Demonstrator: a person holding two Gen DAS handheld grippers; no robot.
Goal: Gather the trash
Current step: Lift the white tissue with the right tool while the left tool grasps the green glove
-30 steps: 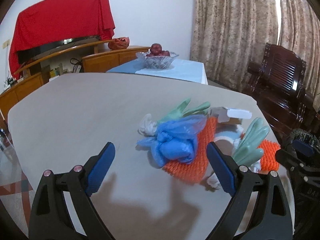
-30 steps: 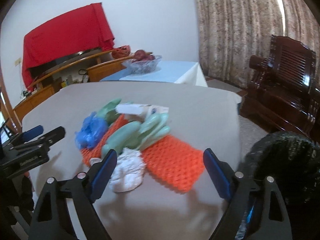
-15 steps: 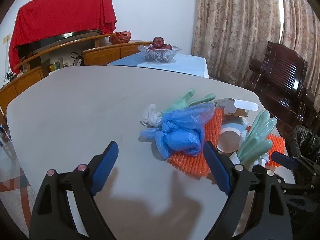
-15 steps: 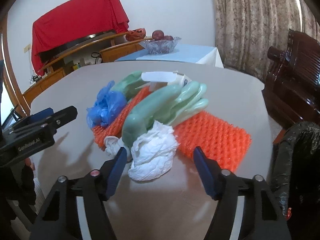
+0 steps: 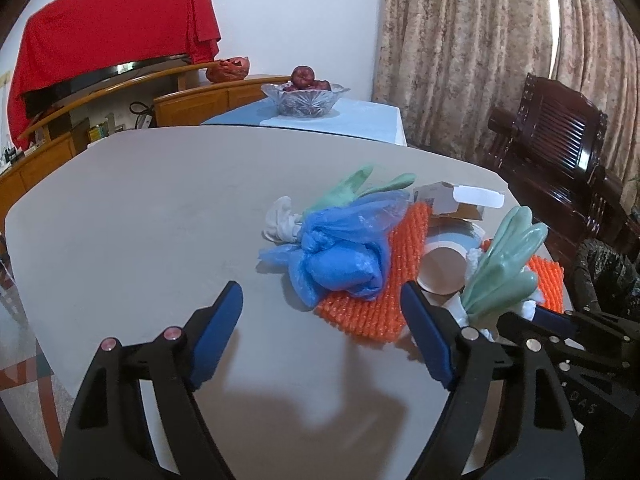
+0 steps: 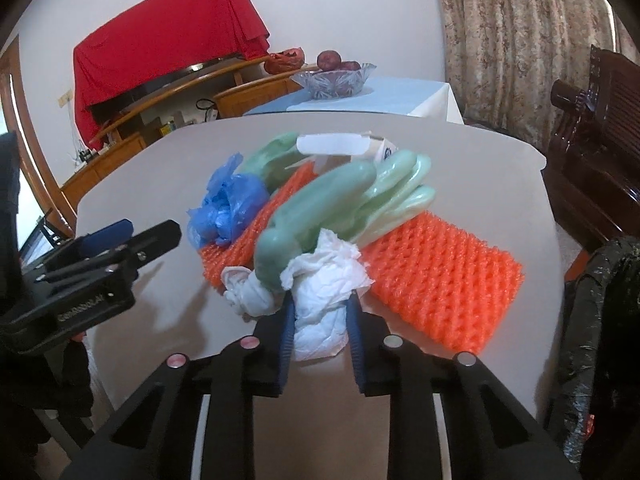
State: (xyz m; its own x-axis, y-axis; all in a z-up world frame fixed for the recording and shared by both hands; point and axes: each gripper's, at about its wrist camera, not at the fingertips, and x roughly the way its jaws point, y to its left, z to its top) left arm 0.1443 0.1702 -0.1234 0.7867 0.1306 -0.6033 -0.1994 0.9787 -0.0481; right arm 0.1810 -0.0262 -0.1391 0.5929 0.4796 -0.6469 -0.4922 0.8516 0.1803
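Observation:
A heap of trash lies on the grey table point(image 5: 160, 208): a blue plastic bag point(image 5: 340, 256), an orange foam net point(image 6: 440, 284), pale green rubber gloves point(image 6: 320, 208), a small open cardboard box point(image 5: 452, 200) and a tape roll point(image 5: 442, 268). At the heap's near edge my right gripper point(image 6: 320, 304) is shut on a crumpled white tissue point(image 6: 324, 280). My left gripper point(image 5: 320, 296) hovers just short of the blue bag. Its jaws are closing, still wide apart, with nothing between them. A second white wad point(image 5: 280, 220) lies behind the bag.
A black bin bag point(image 6: 600, 320) hangs open off the table's right edge. A dark wooden chair point(image 5: 560, 136) stands beyond it. Behind the table, a glass fruit bowl point(image 5: 304, 98) sits on a blue-covered table. The grey table's left half is bare.
The right gripper came forward and down to the heap and its jaws closed on the white tissue. The left gripper stayed put, its jaws slightly narrower.

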